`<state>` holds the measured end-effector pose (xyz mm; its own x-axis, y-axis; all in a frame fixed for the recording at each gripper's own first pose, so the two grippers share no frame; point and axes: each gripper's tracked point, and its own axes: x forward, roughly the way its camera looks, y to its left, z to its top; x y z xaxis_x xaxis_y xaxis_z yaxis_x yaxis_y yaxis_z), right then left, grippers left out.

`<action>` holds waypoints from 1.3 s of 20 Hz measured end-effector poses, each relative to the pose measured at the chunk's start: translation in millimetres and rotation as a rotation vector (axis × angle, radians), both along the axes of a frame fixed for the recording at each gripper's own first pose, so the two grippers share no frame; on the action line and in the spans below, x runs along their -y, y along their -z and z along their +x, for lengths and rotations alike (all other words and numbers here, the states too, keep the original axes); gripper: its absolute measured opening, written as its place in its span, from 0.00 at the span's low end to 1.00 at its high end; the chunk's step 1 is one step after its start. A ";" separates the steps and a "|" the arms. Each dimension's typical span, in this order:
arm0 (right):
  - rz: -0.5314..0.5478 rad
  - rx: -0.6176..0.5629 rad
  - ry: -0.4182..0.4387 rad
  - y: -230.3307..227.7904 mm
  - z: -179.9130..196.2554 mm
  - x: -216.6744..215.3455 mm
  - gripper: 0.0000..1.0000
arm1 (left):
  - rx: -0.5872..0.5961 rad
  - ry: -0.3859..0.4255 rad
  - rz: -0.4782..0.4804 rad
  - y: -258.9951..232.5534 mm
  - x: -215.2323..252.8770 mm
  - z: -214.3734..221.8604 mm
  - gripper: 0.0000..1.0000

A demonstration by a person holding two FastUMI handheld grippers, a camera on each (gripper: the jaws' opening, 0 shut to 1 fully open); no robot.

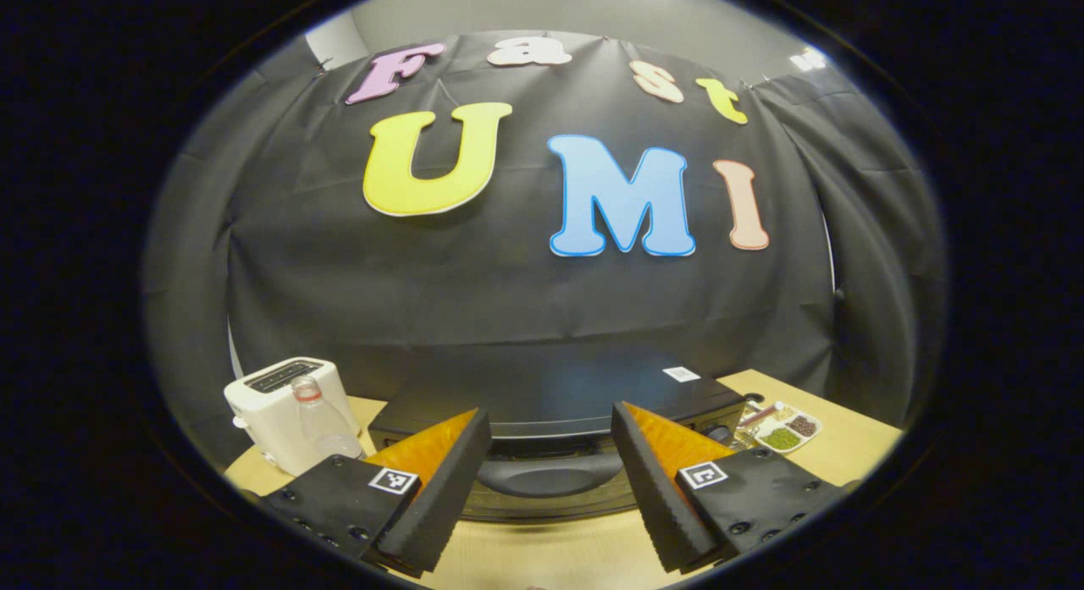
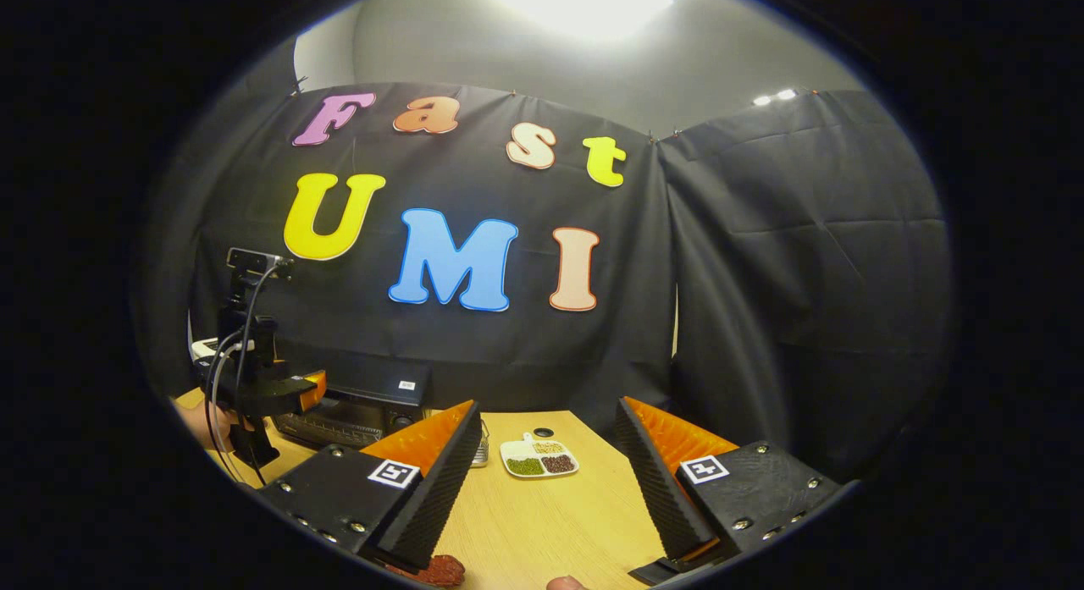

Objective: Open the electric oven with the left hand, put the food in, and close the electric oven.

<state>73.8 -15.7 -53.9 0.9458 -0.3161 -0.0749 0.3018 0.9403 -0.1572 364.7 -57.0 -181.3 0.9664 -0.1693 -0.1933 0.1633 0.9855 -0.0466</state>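
In the left gripper view, the left gripper [image 1: 550,480] hovers with its jaws spread wide and empty, just in front of the handle [image 1: 549,476] of the electric oven [image 1: 559,404], whose door is closed, on the wooden table [image 1: 847,446]. A white toaster [image 1: 284,408] stands to the oven's left with a clear bottle [image 1: 315,416] before it, and a divided dish [image 1: 779,429] lies to its right. In the right gripper view, the right gripper [image 2: 546,488] is likewise wide and empty above the table, with a reddish piece of food [image 2: 436,570] at the near edge under its left finger.

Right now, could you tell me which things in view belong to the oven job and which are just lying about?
Job: electric oven, door shut; left gripper, open before its handle; right gripper, open; reddish food.

Lying about: toaster; plastic bottle; divided dish.
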 end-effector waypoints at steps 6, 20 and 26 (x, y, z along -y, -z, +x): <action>-0.009 -0.023 0.003 6.0 0.4 -4.6 0.96 | -0.050 0.002 0.011 30.1 4.8 5.5 0.97; -0.008 -0.021 -0.035 5.4 -0.8 -3.2 0.96 | -0.029 -0.031 0.040 31.7 8.5 -6.3 0.96; 0.006 -0.020 -0.073 5.7 0.9 -2.9 0.96 | -0.043 -0.038 0.043 38.2 8.6 -32.1 1.00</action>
<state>74.7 -12.7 -59.5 0.9646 -0.2458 -0.0952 0.2293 0.9606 -0.1570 332.6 -65.7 -219.5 0.9627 -0.1233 -0.2410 0.1244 0.9922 -0.0105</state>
